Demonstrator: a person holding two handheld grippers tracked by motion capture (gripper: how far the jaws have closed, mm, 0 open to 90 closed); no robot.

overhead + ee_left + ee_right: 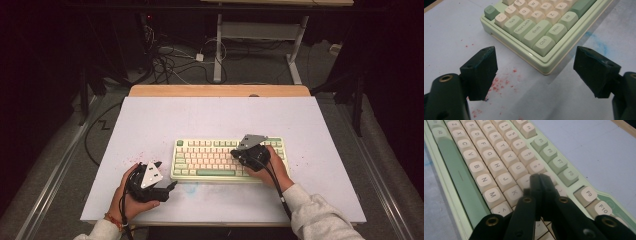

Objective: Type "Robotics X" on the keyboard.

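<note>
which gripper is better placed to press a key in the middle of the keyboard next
Right, likely. The right gripper sits over the keyboard with its fingers closed, tip near the I/K keys. The left gripper rests open on the table, off the keyboard's Ctrl corner.

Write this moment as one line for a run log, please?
left gripper: open, off keyboard's Ctrl corner, above table | right gripper: shut, tips over keys near I | red specks on table

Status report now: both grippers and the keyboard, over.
Left gripper open, off keyboard corner. Right gripper shut, tip over the keys. Nothing in the way.
</note>
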